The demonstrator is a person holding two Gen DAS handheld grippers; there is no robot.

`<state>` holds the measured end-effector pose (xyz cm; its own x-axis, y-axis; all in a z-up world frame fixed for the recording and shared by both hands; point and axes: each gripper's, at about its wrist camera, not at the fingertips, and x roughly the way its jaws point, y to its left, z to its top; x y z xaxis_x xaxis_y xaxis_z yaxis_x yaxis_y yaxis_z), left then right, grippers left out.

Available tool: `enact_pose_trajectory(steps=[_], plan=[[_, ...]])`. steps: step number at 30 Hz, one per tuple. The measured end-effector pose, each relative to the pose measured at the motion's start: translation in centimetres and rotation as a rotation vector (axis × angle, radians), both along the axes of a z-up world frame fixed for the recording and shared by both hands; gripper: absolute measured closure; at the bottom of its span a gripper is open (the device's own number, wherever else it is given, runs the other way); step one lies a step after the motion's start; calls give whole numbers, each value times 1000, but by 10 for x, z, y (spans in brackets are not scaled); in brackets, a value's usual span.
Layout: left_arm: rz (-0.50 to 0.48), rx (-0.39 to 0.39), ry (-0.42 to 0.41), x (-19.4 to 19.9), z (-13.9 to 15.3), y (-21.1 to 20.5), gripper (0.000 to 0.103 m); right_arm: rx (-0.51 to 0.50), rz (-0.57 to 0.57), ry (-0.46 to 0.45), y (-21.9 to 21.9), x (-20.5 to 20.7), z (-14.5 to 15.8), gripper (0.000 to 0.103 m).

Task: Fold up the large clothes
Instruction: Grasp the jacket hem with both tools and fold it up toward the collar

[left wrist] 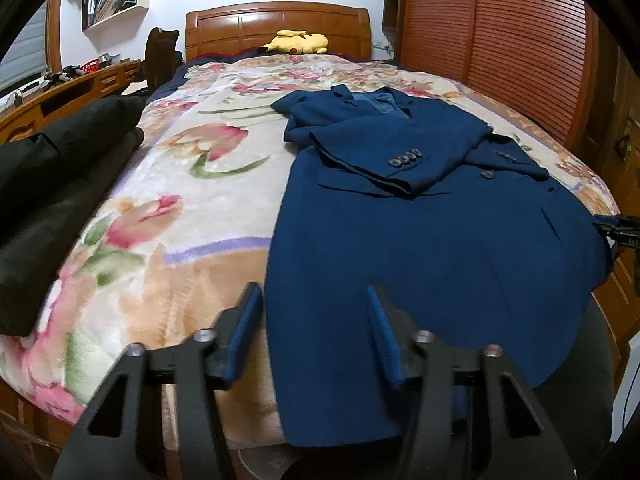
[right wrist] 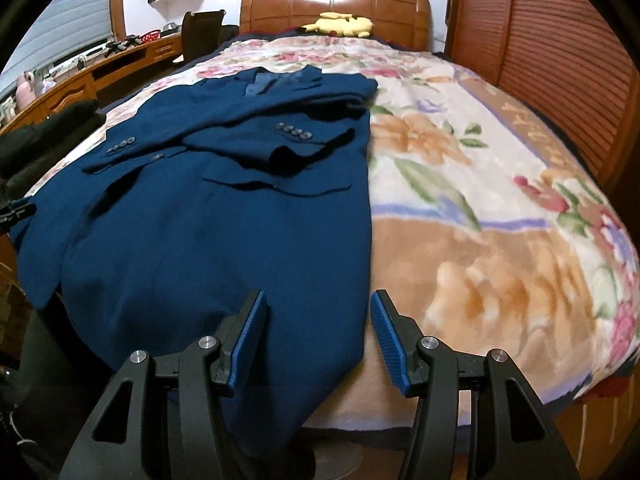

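Woolly navy blazer, floral plush blanket, perhaps fleece

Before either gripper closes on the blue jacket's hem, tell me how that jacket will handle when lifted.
The blue jacket will likely be floppy: its hem already drapes over the bed's edge. It probably has some weight, since the cloth looks thick and lined. The sleeves, folded loosely across the chest, may slide off. Both the left gripper and right gripper stand open.

One blue jacket lay at 3 o'clock, one black garment at 9, one yellow plush toy at 12; two sleeves, four buttons each.
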<state>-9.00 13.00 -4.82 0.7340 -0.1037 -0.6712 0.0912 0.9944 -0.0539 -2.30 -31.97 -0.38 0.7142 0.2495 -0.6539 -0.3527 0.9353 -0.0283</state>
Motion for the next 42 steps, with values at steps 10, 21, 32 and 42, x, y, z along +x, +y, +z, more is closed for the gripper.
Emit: enact_pose_trajectory(steps=[10, 21, 32, 42], plan=[[-73, -61, -98, -54, 34, -15, 100, 62, 66, 43, -7, -10, -5, 47], [-46, -61, -84, -45, 30, -10, 100, 81, 87, 56, -9, -20, -8, 55], [-71, -42, -235, -42, 100, -24, 100, 189, 118, -133, -16, -39, 46, 94], [-136, -1, -379, -34, 192, -51, 100, 213, 132, -329, -18, -63, 132, 95]])
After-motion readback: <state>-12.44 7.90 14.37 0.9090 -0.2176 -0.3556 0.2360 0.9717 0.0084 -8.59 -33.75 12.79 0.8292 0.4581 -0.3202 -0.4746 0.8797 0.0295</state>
